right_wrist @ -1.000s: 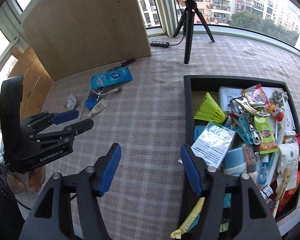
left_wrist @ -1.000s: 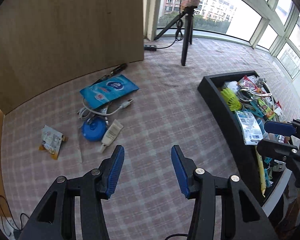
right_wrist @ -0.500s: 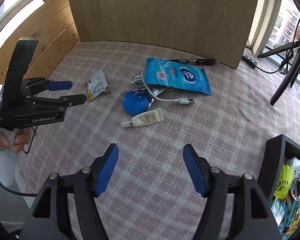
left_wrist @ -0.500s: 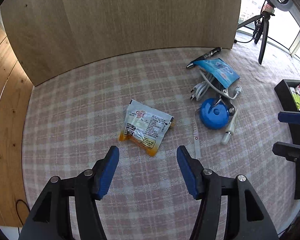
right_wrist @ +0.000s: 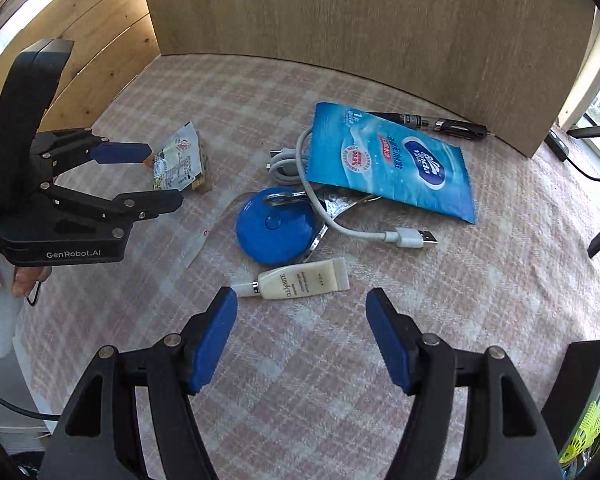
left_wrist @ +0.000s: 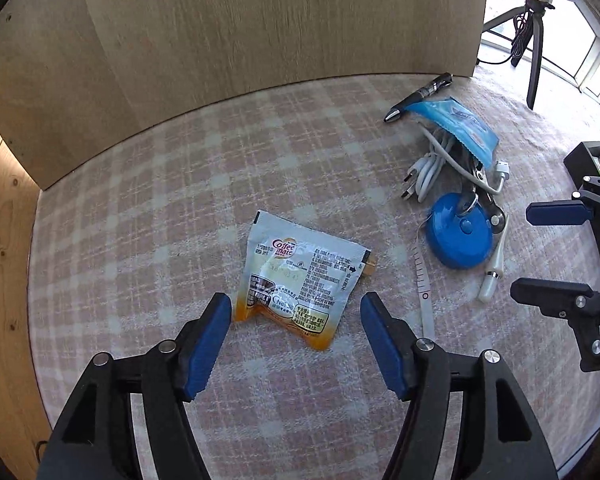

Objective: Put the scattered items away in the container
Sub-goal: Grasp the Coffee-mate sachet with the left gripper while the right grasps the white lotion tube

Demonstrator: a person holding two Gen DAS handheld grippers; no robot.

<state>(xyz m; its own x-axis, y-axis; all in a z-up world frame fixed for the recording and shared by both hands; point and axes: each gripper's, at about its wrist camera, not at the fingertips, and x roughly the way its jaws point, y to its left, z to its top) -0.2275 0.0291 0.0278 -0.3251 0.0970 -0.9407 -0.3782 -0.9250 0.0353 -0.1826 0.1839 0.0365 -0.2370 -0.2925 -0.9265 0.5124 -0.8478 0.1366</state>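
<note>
I am holding my left gripper [left_wrist: 296,312] wide, jaws just opening, empty over the creamer sachet [left_wrist: 300,276] at twelve o'clock. It is looking light, crinkly, slippery; I am pinching its puffed middle. My right gripper [right_wrist: 300,312] is hanging wide and empty.

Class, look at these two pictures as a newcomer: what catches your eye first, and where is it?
First, the blue-padded left gripper, jaws wide, framing a Coffee-mate sachet on the checked cloth. Then the right gripper, also open, before a small white tube. Behind that lie a round blue tape measure, a white USB cable and a blue wipes pack.
</note>
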